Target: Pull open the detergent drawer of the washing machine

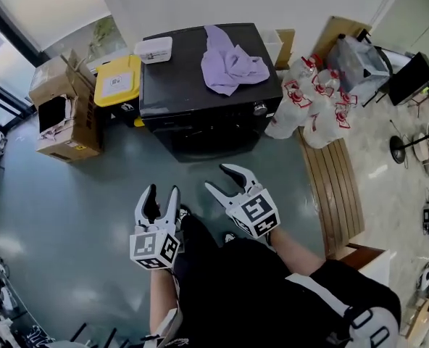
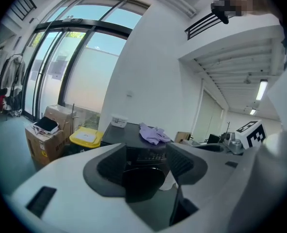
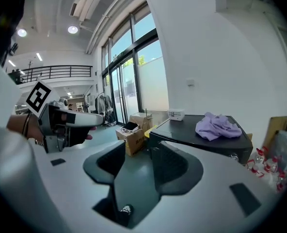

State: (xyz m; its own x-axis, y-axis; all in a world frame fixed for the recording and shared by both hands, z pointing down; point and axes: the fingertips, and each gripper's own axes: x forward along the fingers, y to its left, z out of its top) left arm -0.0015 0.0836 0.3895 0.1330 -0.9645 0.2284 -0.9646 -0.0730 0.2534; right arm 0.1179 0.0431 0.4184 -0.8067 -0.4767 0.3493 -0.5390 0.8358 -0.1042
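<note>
Step in hand: approach, no contact made.

- Your left gripper (image 1: pixel 162 193) hangs low and near you, its jaws spread with nothing between them. Its own view looks through the gap at the washing machine (image 1: pixel 178 75), well apart from it.
- Your right gripper (image 1: pixel 214 177) sits just beside the left, slightly farther out. Its jaws are also parted and empty, with only floor showing between them.
- The washing machine stands far centre, a dark box with its front facing you. A purple cloth (image 1: pixel 231 65) lies on the top and a white box (image 1: pixel 154 48) sits at the far left corner.
- The round dial (image 1: pixel 260 109) is at the right end of the front's top strip.
- The detergent drawer is not distinct in any view. Judgement: it sits in that same top strip, probably toward the left end, away from the dial.
- A yellow bin (image 1: pixel 117 80) and a cardboard box (image 1: pixel 62 107) stand left of the machine.

Next move, as judged: carry one gripper forward to the top strip and find the drawer's lip. Set the parted jaws over it, close, then pull straight toward you. Keep clear of the dial.
</note>
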